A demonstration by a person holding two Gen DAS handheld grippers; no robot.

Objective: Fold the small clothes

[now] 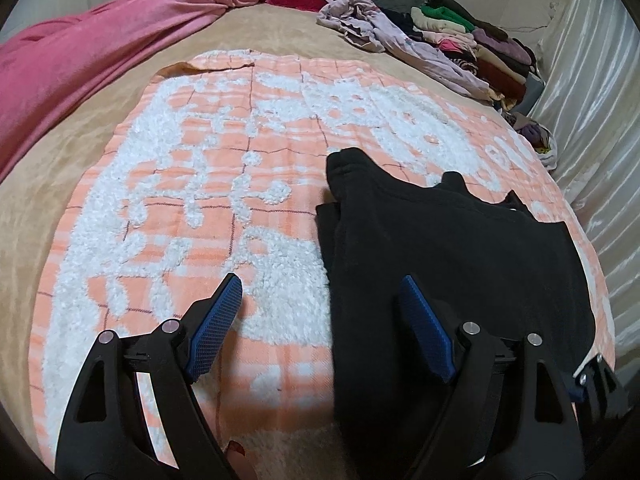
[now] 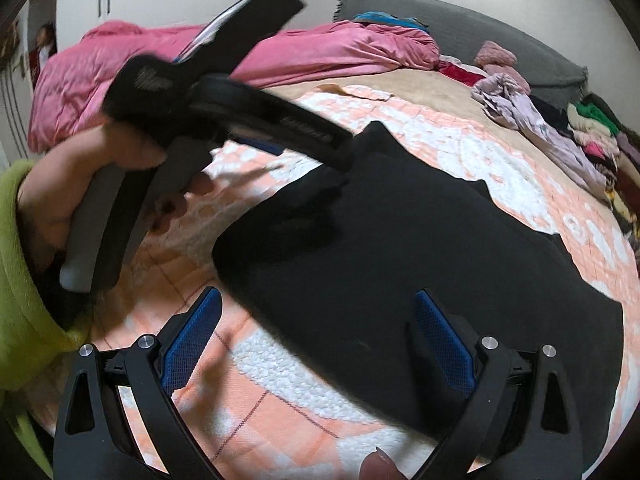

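A black garment (image 1: 452, 248) lies folded on the orange and white patterned towel (image 1: 208, 184) on the bed. My left gripper (image 1: 320, 292) is open and empty, its right finger over the garment's left edge and its left finger over the towel. In the right wrist view the garment (image 2: 400, 248) fills the middle. My right gripper (image 2: 316, 308) is open and empty above its near edge. The left gripper's body (image 2: 192, 112), held in a hand, hovers over the garment's far left corner there.
A pink duvet (image 1: 100, 40) lies along the left of the bed. A pile of loose and stacked clothes (image 1: 460, 40) sits at the far right by the wall (image 1: 592, 80). A grey pillow (image 2: 500, 40) lies at the head. The person's green sleeve (image 2: 16, 260) is at left.
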